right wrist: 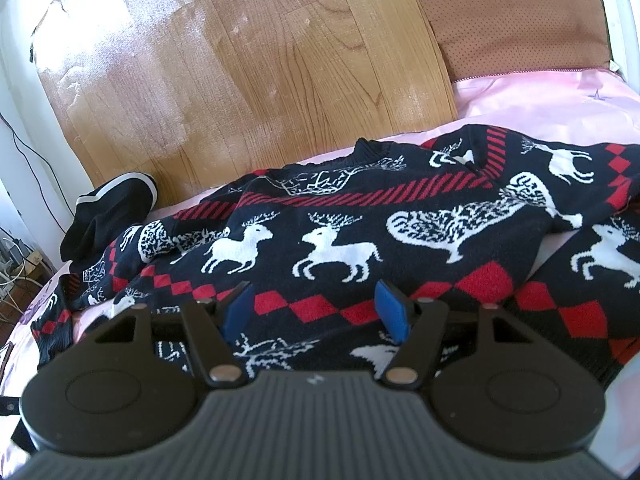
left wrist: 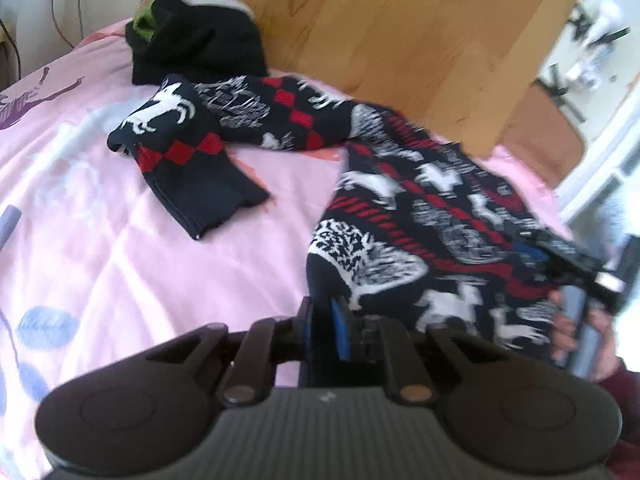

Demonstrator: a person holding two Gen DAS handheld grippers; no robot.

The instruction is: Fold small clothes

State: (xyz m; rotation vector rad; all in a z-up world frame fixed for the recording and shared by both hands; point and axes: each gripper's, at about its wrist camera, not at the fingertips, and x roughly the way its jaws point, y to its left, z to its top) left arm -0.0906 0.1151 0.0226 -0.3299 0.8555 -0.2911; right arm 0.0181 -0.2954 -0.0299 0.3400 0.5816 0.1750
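Note:
A navy knit sweater [left wrist: 440, 216] with white reindeer and red diamonds lies spread on the pink bed sheet [left wrist: 120, 260]. One sleeve [left wrist: 180, 148] stretches out to the left. My left gripper [left wrist: 324, 320] is shut on the sweater's near edge, with dark fabric pinched against the blue pad [left wrist: 340, 328]. In the right wrist view the sweater [right wrist: 340, 240] fills the middle. My right gripper [right wrist: 316, 312] hovers just over its red diamond band, jaws apart, and its blue pads [right wrist: 394, 316] press on nothing. A person's hand [left wrist: 576, 332] holds that gripper at the right edge.
A folded black garment with white and green trim [left wrist: 196, 40] [right wrist: 108, 216] sits at the head of the bed. A wooden headboard [right wrist: 240, 80] stands behind the bed, with a brown padded chair back [right wrist: 520, 20] to its right. Cables [right wrist: 16, 264] hang beside the bed on the left.

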